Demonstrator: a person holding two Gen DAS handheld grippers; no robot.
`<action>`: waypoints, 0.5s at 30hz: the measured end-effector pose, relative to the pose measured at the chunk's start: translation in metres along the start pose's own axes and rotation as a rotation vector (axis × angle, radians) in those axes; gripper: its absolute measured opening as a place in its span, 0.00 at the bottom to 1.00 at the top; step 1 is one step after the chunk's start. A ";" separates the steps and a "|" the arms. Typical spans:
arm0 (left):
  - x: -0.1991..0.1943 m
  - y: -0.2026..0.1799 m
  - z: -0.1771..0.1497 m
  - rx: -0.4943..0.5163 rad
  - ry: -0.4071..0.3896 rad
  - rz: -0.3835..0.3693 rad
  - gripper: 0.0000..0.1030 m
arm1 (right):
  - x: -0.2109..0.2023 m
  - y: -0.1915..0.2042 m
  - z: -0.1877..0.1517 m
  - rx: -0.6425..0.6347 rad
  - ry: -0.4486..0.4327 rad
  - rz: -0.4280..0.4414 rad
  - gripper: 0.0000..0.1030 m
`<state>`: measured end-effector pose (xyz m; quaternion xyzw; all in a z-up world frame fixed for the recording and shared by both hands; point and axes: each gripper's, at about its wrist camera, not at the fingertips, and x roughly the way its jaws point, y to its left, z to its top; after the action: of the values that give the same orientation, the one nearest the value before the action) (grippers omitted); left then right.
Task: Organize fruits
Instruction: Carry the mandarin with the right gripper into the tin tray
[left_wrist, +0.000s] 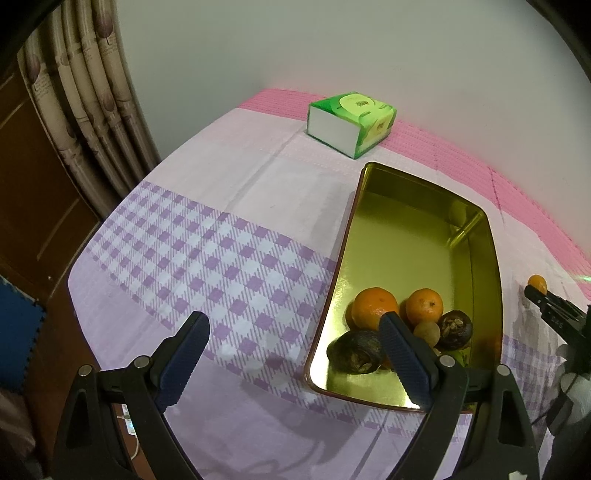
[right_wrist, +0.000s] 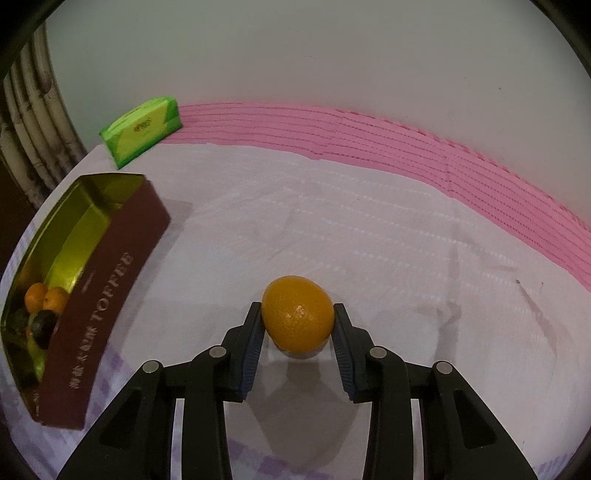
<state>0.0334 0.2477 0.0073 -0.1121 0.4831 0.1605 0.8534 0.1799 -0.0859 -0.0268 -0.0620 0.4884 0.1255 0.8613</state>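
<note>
At the lower centre of the right wrist view, the right hand-held gripper (right_wrist: 297, 321) clamps an orange (right_wrist: 297, 317) across its widest part; firm, light, round, likely to roll. The left hand-held gripper (left_wrist: 295, 336) gapes empty. Farther left, the toffee tin (right_wrist: 110, 266) holds fruit.
</note>
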 end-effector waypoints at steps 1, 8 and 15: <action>0.000 0.000 0.000 -0.001 0.000 -0.002 0.89 | -0.004 0.002 -0.001 0.005 -0.002 0.012 0.36; -0.001 0.001 0.000 -0.008 -0.011 -0.001 0.89 | -0.031 0.036 -0.004 -0.041 -0.031 0.071 0.36; -0.006 0.003 0.000 -0.019 -0.020 0.003 0.89 | -0.053 0.092 -0.006 -0.123 -0.053 0.164 0.36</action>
<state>0.0288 0.2497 0.0123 -0.1177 0.4731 0.1675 0.8569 0.1233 -0.0071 0.0174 -0.0714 0.4603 0.2269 0.8553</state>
